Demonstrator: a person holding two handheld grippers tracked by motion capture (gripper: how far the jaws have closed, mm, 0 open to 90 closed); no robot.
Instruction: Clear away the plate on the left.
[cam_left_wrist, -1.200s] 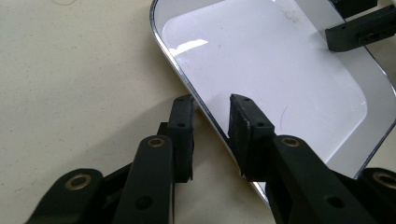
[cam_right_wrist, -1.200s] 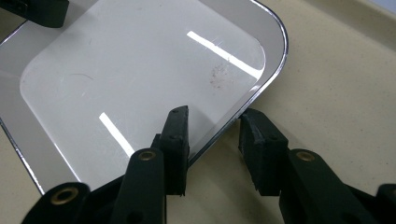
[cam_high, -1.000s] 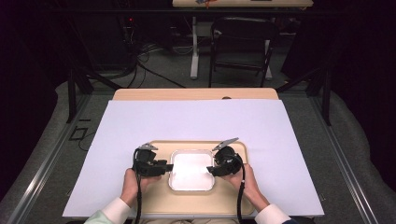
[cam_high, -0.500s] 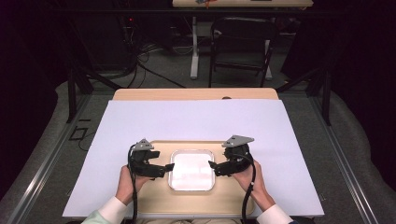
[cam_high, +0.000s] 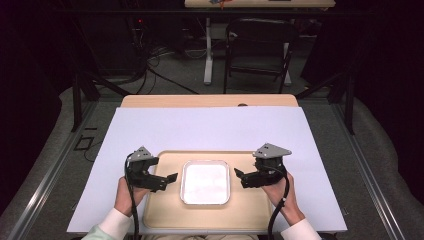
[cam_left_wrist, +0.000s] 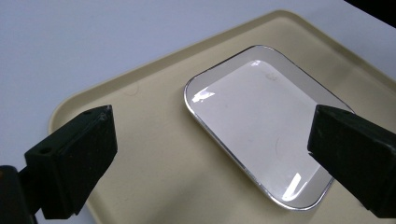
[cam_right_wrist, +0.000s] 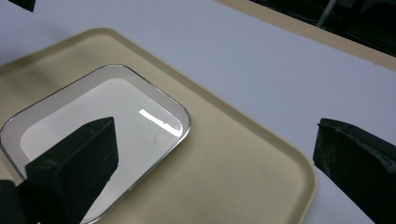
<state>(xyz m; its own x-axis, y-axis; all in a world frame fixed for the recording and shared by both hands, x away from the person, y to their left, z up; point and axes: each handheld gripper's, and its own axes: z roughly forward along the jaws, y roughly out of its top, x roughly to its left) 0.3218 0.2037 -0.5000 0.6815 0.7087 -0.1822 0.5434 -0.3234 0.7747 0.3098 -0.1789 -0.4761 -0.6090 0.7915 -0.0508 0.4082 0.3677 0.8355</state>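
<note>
High view first: a dark room with black drapes, cables on the grey floor and a chair (cam_high: 260, 47) at a far desk surrounds a wooden table (cam_high: 210, 100), and most of that table is covered by a large white sheet (cam_high: 210, 127). On the sheet, at the near edge, lies a beige tray (cam_high: 165, 212), and in its middle sits a shallow metal pan (cam_high: 205, 182) with rounded corners, empty and shiny. The left gripper (cam_high: 169, 179) hangs just off the pan's left side and the right gripper (cam_high: 239, 176) just off its right, both with jaws spread wide and holding nothing, neither touching the pan. The work in hand looks like taking the pan from both sides. To do it well, I would judge that each gripper should come down level until one jaw slips over the thin rim and the other under or outside it, then close gently; the rim is narrow and slick, so a shallow bite may slip. In the left gripper view the pan (cam_left_wrist: 261, 121) lies between the two jaws, slightly ahead; in the right gripper view the pan (cam_right_wrist: 98, 126) sits behind the near jaw, so that hand needs to swing further in.
</note>
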